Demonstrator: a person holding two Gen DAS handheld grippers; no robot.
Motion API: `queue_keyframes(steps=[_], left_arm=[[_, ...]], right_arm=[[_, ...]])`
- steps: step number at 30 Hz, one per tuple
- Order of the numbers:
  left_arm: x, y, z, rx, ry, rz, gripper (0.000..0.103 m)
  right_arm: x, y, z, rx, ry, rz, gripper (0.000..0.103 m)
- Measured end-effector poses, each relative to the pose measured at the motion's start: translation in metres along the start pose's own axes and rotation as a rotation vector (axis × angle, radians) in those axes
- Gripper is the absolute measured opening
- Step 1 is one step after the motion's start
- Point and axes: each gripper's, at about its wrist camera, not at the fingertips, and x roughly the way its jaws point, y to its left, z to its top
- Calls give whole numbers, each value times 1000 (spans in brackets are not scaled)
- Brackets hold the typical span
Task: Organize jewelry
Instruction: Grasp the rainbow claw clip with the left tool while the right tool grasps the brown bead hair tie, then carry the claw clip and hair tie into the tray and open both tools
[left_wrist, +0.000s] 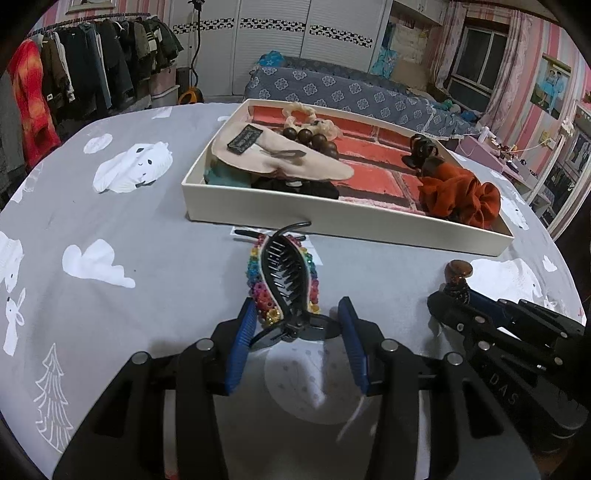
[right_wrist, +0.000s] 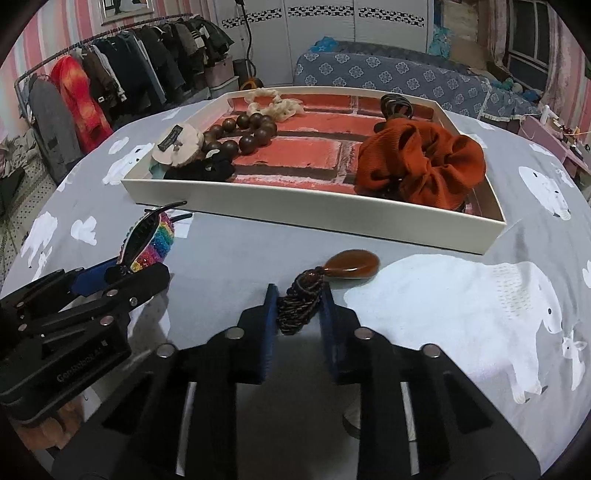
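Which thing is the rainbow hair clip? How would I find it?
Find the white tray on the grey tablecloth. On the cloth just in front of it, between the left gripper's blue fingers, lies the rainbow hair clip. Only it has black teeth edged with rainbow beads.

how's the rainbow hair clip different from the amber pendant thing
The rainbow hair clip is long, black-toothed and edged with multicoloured beads; the amber pendant is a smooth brown oval on a dark braided cord. The clip sits between the left gripper's spread fingers, ungripped; the right gripper is pinched on the pendant's cord. Both lie on the grey tablecloth, outside the white tray.
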Motion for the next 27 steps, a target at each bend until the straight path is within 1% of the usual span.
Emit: queue_keyframes(steps=[4, 7, 10, 15, 23, 27], left_arm=[[-3, 0, 0, -3, -12, -6, 45], [-11, -2, 2, 9, -39, 1, 45], [-18, -4, 6, 16, -62, 15, 45], [-25, -6, 11, 19, -76, 25, 45], [-36, -11, 13, 30, -98, 27, 45], [-44, -14, 15, 37, -116, 29, 45]], right_arm=[[-2, -1, 1, 4, -5, 9, 20], [-5, -1, 1, 8, -12, 10, 20], [-13, -3, 2, 6, -28, 7, 20], [-31, -3, 5, 7, -66, 8, 20], [-53, -2, 6, -14, -114, -15, 18], [-62, 0, 6, -19, -129, -13, 18]])
